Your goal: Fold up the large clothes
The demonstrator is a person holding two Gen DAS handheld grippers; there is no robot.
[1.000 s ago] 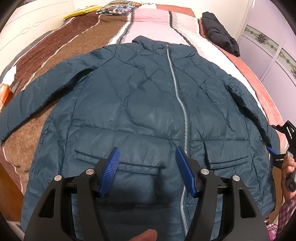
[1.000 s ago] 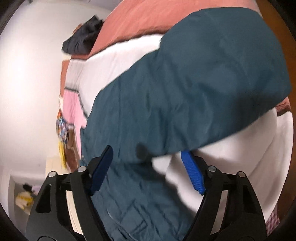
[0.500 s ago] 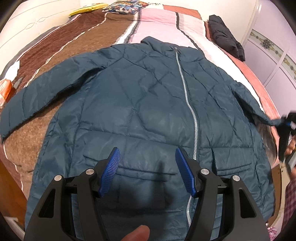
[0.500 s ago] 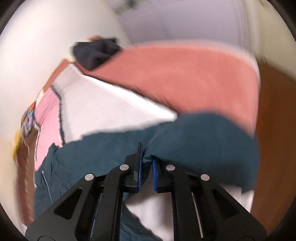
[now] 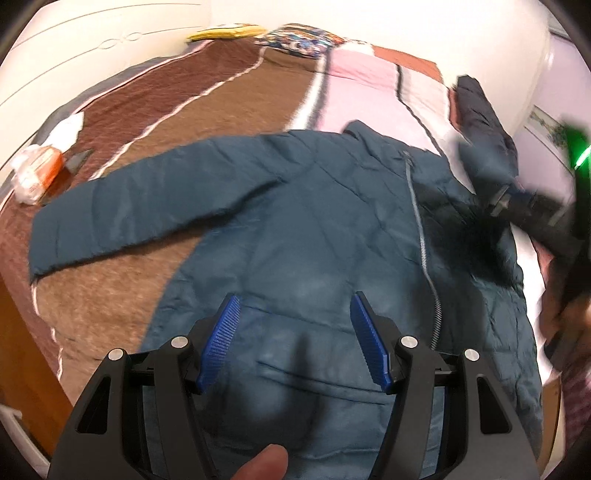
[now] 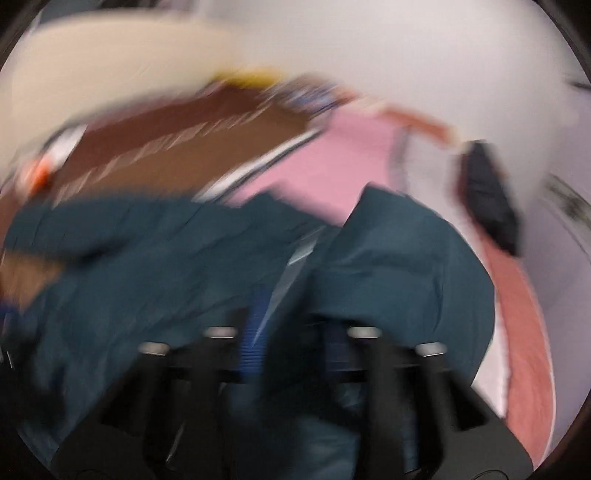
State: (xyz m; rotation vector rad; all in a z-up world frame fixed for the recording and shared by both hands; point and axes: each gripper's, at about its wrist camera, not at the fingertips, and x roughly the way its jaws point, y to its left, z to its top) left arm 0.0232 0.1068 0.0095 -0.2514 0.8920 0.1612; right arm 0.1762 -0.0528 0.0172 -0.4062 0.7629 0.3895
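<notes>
Brown-and-pink striped bedspread [image 5: 229, 96] under teal jacket [image 5: 303, 236], white walls [image 5: 461, 33] beyond.

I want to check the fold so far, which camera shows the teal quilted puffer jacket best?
The left wrist view: the teal quilted puffer jacket lies nearly whole there, one sleeve spread, silver zipper visible. The right wrist view is motion-blurred and shows only bunched fabric near the right gripper.

Both wrist views overlook jacket [image 5: 295, 236], headboard-facing.
</notes>
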